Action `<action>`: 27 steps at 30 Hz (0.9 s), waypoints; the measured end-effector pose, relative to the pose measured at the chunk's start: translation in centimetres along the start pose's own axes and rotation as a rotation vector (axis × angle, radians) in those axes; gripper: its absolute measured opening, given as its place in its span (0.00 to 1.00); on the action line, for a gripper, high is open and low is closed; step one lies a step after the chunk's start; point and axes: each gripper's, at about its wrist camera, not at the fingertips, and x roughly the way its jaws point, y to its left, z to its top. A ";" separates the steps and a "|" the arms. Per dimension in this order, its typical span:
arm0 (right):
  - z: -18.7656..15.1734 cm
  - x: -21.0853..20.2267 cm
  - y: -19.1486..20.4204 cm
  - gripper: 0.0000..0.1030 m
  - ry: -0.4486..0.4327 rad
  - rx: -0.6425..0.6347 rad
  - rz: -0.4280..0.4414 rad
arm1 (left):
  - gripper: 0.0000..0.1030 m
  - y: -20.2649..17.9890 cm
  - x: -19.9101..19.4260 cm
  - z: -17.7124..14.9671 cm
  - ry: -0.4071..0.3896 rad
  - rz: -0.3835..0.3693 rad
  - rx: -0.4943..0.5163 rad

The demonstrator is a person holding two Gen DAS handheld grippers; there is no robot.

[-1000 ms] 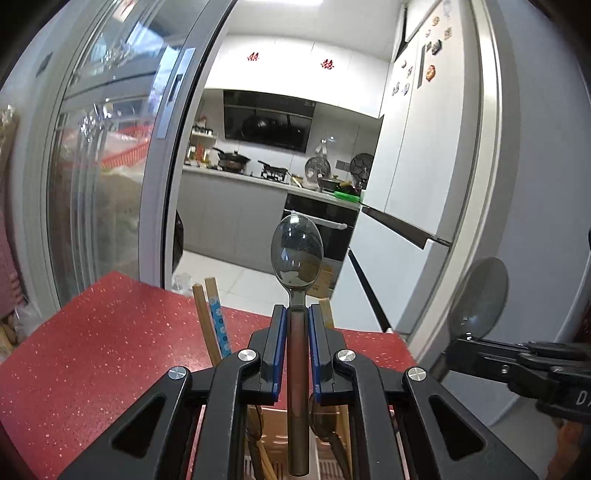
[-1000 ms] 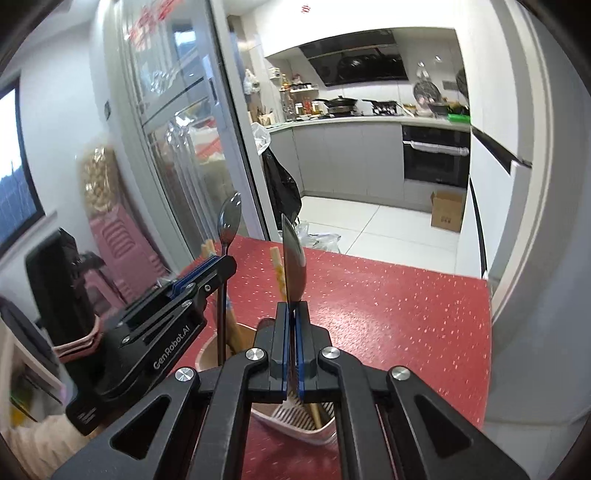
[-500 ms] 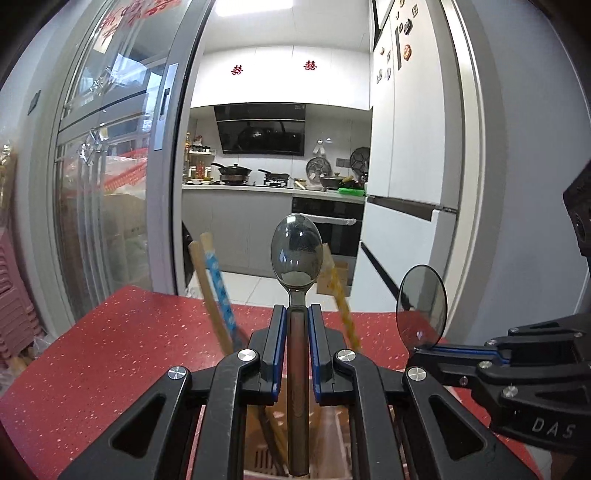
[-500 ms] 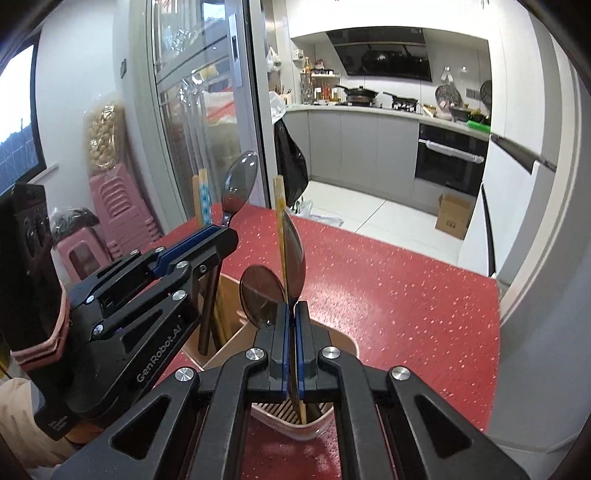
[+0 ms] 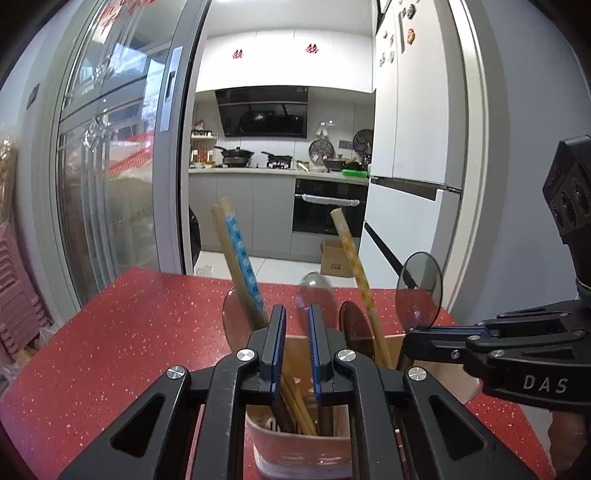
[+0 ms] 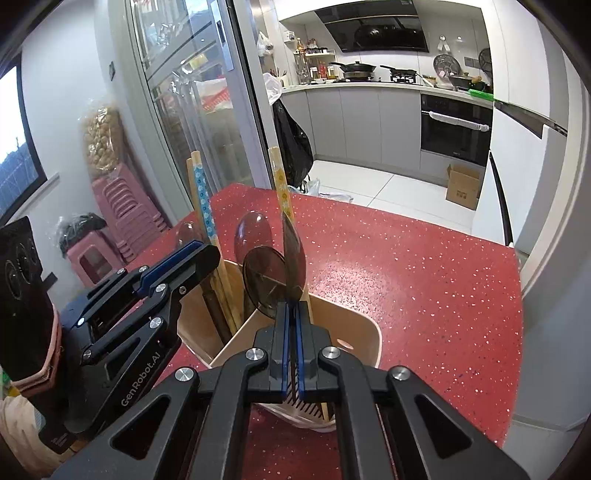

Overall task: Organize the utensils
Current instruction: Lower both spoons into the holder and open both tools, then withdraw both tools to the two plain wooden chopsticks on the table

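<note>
- Change: both spoons sit lower than a second ago, now down at the holder (image 6: 354,328); insertion looks nearly done, release pending.
- Left gripper (image 5: 297,332): fingers narrowly apart; grip on left spoon (image 5: 314,291), lower centre, cannot be told.
- Right gripper (image 6: 291,332): fingers together, clamped on right spoon (image 6: 293,258).
- Holder, on red surface (image 6: 424,266): contains chopsticks (image 6: 202,192), other spoons.

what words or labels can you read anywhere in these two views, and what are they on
"DAS", the rest cut off: side of the right claw, left wrist view.
"GenRobot.AI": side of the left claw, right wrist view.
Red paper cut-outs on the kitchen's upper cabinets: shape unclear, not readable.
Dark print on the cardboard box on the floor: too small to read.
Fridge magnets: too small to read.
</note>
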 end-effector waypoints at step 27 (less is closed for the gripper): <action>-7.5 -4.5 0.9 0.42 0.116 0.294 -0.034 | 1.00 3.0 -7.7 -3.4 0.304 0.015 -0.021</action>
